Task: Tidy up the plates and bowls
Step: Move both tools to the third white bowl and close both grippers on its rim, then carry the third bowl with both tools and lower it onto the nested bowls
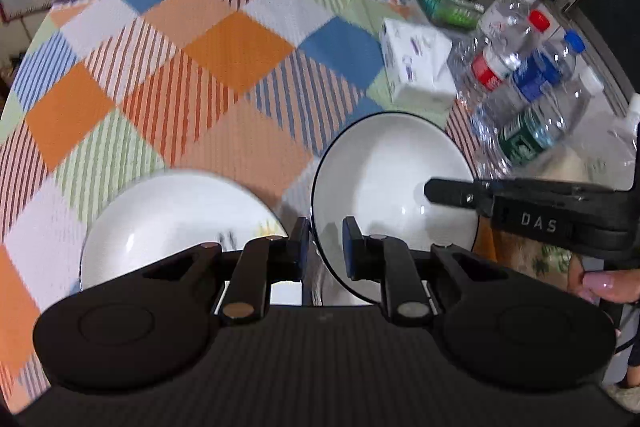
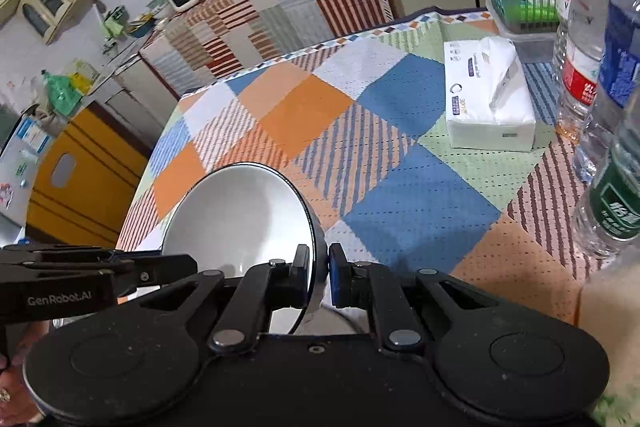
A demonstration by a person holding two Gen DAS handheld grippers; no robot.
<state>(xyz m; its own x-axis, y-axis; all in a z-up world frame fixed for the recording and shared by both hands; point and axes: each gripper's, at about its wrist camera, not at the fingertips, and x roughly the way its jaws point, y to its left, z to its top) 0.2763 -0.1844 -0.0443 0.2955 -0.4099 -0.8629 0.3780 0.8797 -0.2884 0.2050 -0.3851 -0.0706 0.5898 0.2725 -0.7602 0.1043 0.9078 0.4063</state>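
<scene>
A white bowl with a black rim (image 1: 384,163) hangs tilted above the checked tablecloth (image 1: 208,67), gripped from two sides. My left gripper (image 1: 326,247) is shut on its near rim. My right gripper (image 1: 430,191) reaches in from the right and pinches the opposite rim. In the right wrist view the same bowl (image 2: 244,211) sits with its rim between the shut pads of my right gripper (image 2: 319,267), and my left gripper (image 2: 188,267) comes in from the left. A white plate (image 1: 160,223) lies on the cloth at lower left, partly hidden by my left gripper.
A tissue box (image 2: 488,107) lies right of centre on the table. Several water bottles (image 2: 580,59) stand at the right edge, with a green basket (image 2: 520,3) behind them. Beyond the table's far edge are kitchen counters. A hand (image 1: 600,285) holds the right gripper.
</scene>
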